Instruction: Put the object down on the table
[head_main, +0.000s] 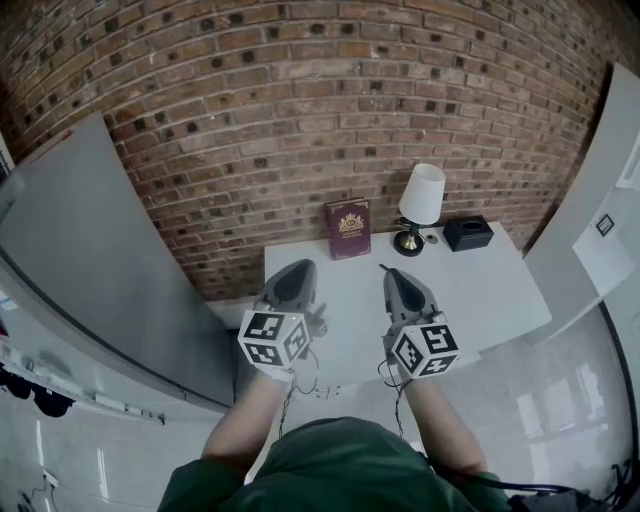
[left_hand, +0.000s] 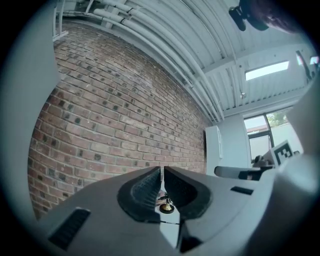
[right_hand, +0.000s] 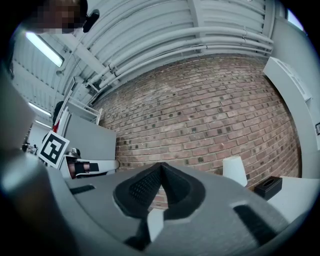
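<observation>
Grey, both tools hang nearest us over the table's front edge: the left gripper (left_hand: 162, 172) has its jaws drawn to a hairline slit with nothing between them, and the right gripper (right_hand: 161, 167) has its tips pressed together, likewise empty. Farther back on the white table (head_main: 480, 300) stand a maroon book (head_main: 348, 228) (upright, at the brick wall (head_main: 300, 100)), a lamp (head_main: 420, 200) and a black box (head_main: 468, 232); we cannot tell which of them the task means.
</observation>
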